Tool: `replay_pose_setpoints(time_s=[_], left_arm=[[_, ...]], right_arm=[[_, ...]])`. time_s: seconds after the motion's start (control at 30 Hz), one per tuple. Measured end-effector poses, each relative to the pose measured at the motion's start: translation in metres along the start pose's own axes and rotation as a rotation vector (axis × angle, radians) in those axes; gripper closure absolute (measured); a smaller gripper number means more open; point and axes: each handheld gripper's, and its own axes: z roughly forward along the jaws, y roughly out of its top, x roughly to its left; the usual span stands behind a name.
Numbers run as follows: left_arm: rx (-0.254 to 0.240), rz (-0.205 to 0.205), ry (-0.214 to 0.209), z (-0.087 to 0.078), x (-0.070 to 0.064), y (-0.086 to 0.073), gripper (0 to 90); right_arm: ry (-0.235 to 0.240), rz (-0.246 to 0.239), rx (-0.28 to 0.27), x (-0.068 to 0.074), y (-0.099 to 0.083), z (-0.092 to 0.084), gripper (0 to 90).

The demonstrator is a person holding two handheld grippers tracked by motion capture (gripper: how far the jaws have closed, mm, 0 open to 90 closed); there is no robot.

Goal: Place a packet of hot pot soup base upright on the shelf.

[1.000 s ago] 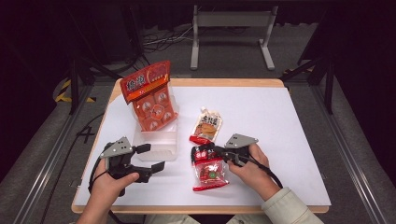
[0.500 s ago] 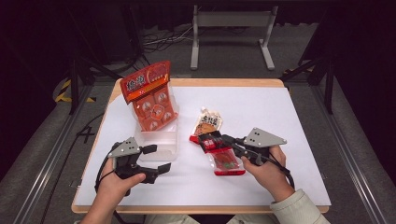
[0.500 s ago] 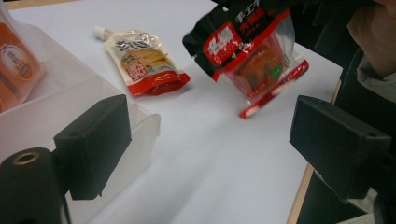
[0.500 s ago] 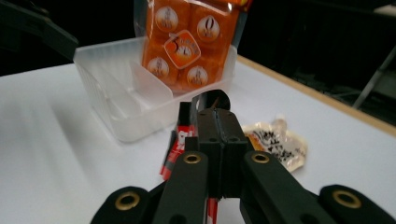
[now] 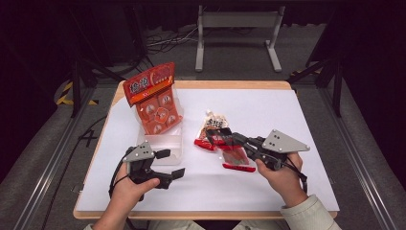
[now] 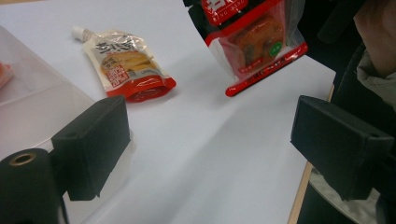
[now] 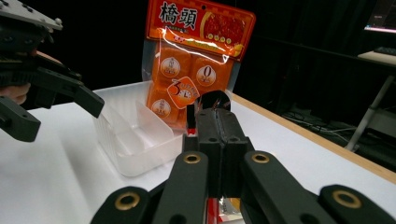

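My right gripper [image 5: 216,136] is shut on the top edge of a red snack packet [image 5: 236,157], which hangs tilted just above the white table [image 5: 268,110]. In the right gripper view its closed jaws [image 7: 217,125] pinch the packet's red edge [image 7: 190,116]. A spouted pouch [image 5: 210,125] lies flat behind the packet; in the left gripper view this pouch [image 6: 126,65] lies on the table while the packet [image 6: 252,42] hangs at the top. My left gripper [image 5: 170,164] stands open and holds nothing, right beside the clear tub [image 5: 165,146]; its pads [image 6: 93,144] are wide apart.
An orange bag of cubes [image 5: 155,103] stands upright in the clear tub, leaning on its far wall; the right gripper view shows the bag [image 7: 196,60] behind the tub [image 7: 135,135], with the left gripper [image 7: 46,93] at the left. The wooden table edge [image 5: 201,85] runs along the far side.
My right gripper has lifted the red packet off the table and carried it to the right. The left gripper has slid a little to the right, still open.
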Motion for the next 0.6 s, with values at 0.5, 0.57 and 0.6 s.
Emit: replay_pose_setpoints(time_s=[0.5,0.57,0.6], left_arm=[[-0.064,0.013,-0.022,0.020,-0.006,0.006,7.7],[-0.065,0.022,-0.023,0.024,-0.007,0.006,7.8],[-0.065,0.020,-0.034,0.025,-0.007,0.006,7.9]], right_arm=[[0.027,-0.001,-0.094,0.002,0.010,-0.012,90.0],[0.032,0.000,-0.106,0.003,0.011,-0.014,90.0],[0.033,0.004,-0.111,0.003,0.011,-0.014,90.0]])
